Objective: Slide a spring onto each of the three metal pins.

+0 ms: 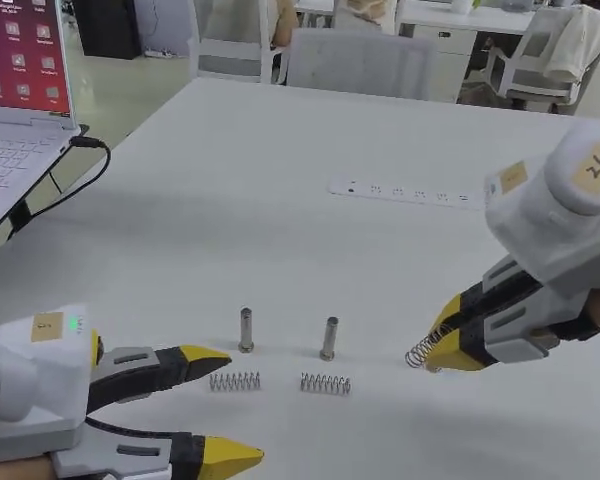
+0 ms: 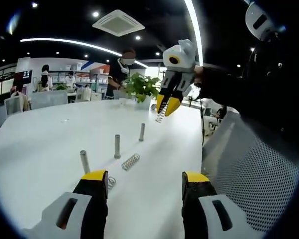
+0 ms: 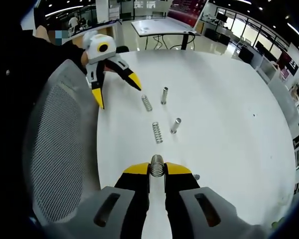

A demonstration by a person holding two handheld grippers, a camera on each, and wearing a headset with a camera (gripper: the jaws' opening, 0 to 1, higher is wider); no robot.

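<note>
On a white table (image 1: 280, 180) in a bright open-plan office, beside a laptop (image 1: 15, 110) and power strip (image 1: 405, 192), the right gripper (image 1: 435, 350) clamps a spring (image 1: 418, 352). The left gripper (image 1: 242, 408) holds its jaws apart near two loose springs (image 1: 235, 381) lying before upright metal pins (image 1: 246, 330).

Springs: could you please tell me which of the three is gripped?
The spring in the right gripper; the other two springs lie on the table.
</note>
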